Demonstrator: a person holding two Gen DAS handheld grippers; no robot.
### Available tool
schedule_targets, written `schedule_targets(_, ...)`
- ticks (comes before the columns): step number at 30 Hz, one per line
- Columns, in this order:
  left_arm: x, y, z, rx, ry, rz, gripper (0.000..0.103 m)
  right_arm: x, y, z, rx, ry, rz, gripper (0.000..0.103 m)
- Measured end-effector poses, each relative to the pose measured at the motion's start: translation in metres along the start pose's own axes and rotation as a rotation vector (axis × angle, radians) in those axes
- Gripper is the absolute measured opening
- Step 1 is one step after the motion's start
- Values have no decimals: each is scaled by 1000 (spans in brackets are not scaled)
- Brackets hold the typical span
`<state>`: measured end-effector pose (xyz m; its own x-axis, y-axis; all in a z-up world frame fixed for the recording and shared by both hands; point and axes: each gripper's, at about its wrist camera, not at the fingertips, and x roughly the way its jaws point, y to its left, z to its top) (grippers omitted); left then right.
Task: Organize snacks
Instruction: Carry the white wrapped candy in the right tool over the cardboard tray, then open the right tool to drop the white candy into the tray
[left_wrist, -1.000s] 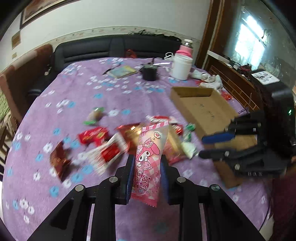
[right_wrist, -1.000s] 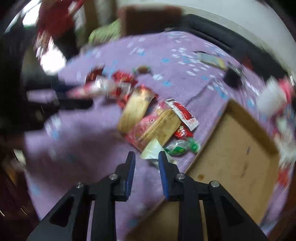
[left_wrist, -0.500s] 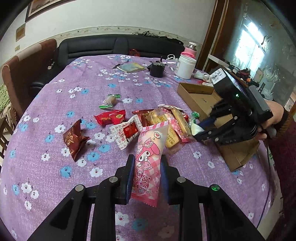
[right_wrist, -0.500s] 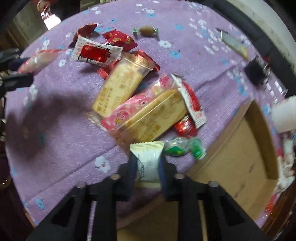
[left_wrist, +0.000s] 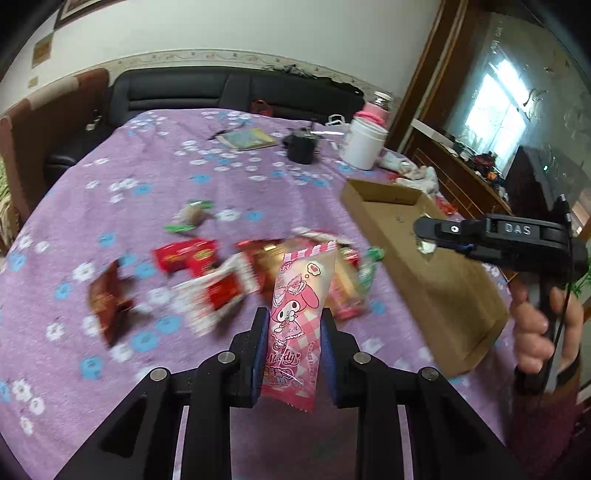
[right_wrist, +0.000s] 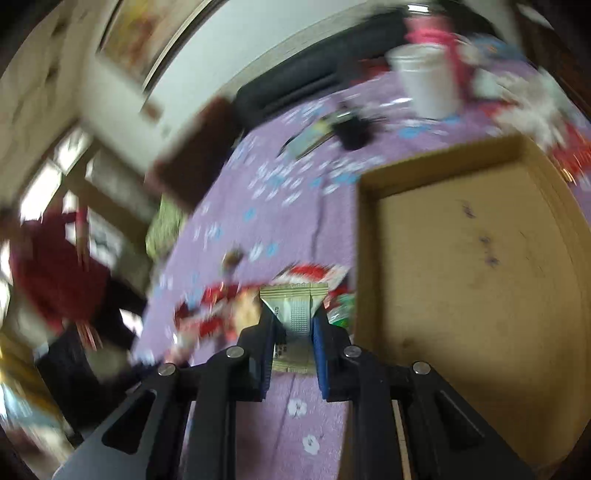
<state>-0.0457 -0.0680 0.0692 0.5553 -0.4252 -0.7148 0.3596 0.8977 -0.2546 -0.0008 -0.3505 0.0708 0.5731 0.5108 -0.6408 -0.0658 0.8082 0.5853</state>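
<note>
Your right gripper (right_wrist: 291, 325) pinches a small white-and-tan sachet (right_wrist: 293, 308) beside the near-left rim of the empty cardboard tray (right_wrist: 480, 258); your left gripper (left_wrist: 291, 332) clamps a pink cartoon-rabbit packet (left_wrist: 299, 314). Next, likely, carry each over the tray and release.

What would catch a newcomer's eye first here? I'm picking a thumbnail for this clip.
The pink cartoon packet clamped in the left gripper, front and centre over the purple flowered cloth. Beyond it lies a blurred heap of red snacks. To the right sits the open cardboard box, bare inside, with the right gripper beside it pinching a small pale packet.
</note>
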Motion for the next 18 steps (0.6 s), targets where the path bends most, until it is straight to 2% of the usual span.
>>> schedule_targets(3, 10, -34, 14, 52, 3, -24, 27, -12, -23, 7, 35, -57, -109, 18)
schedule_targets(7, 26, -88, 28, 132, -3, -68, 26, -23, -49, 13, 74, -79, -181, 18)
schedule_targets(10, 50, -121, 35, 167, 29, -95, 26, -19, -69, 12, 107, -64, -213, 18)
schedule_targets(12, 68, -140, 39, 184, 48, -101, 26, -18, -81, 13, 129, -72, -268, 18)
schedule_targets(18, 115, -166, 39, 192, 116, -87, 26, -29, -102, 6, 170, -74, -332, 18)
